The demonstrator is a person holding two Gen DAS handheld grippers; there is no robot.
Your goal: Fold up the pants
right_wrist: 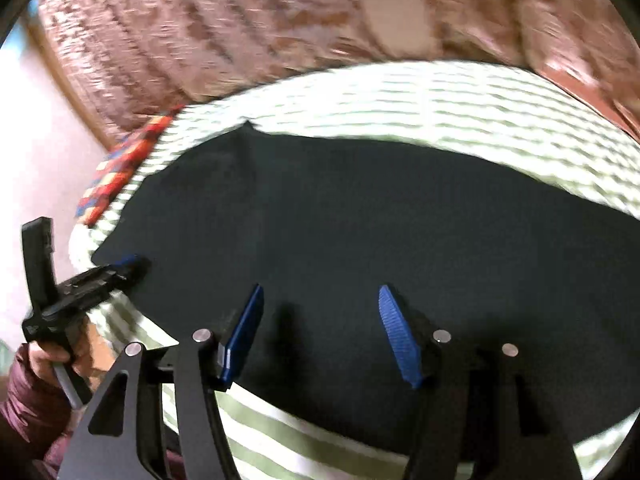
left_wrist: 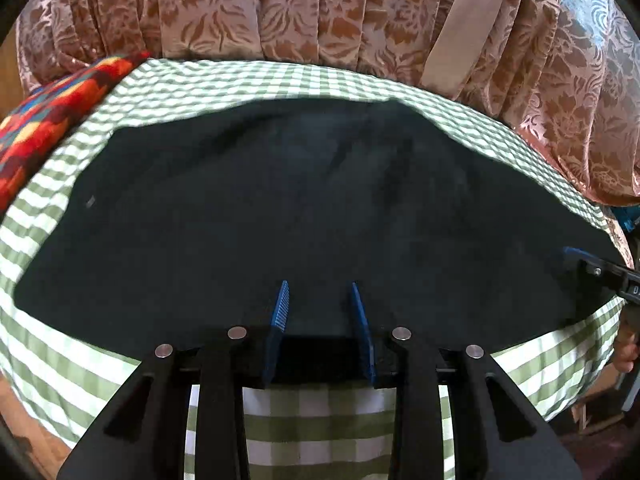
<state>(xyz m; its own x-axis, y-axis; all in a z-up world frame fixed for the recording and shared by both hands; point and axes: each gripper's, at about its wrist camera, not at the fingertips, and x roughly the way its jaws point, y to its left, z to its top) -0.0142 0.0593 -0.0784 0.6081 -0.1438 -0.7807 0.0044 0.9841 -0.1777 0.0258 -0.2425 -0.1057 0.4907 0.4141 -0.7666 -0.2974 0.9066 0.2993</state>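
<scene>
Dark pants (left_wrist: 280, 208) lie spread flat across a green and white checked cloth (left_wrist: 280, 76). My left gripper (left_wrist: 319, 286) hovers over their near edge, its blue pads apart and nothing pinched between them. In the right wrist view the same pants (right_wrist: 360, 220) fill the middle, blurred. My right gripper (right_wrist: 320, 288) stands wide open above their near edge, with only flat cloth under it. The left gripper (right_wrist: 132, 264) shows at the pants' left end, held by a hand (right_wrist: 44, 356). The right gripper's tip (left_wrist: 572, 256) shows at the pants' right end.
A brown flowered curtain (left_wrist: 320, 8) hangs close behind the checked surface. A bright multicoloured cloth (left_wrist: 60, 108) lies at the left end. A maroon sleeve (right_wrist: 28, 404) is at the lower left. The checked cloth drapes over the near edge (left_wrist: 312, 420).
</scene>
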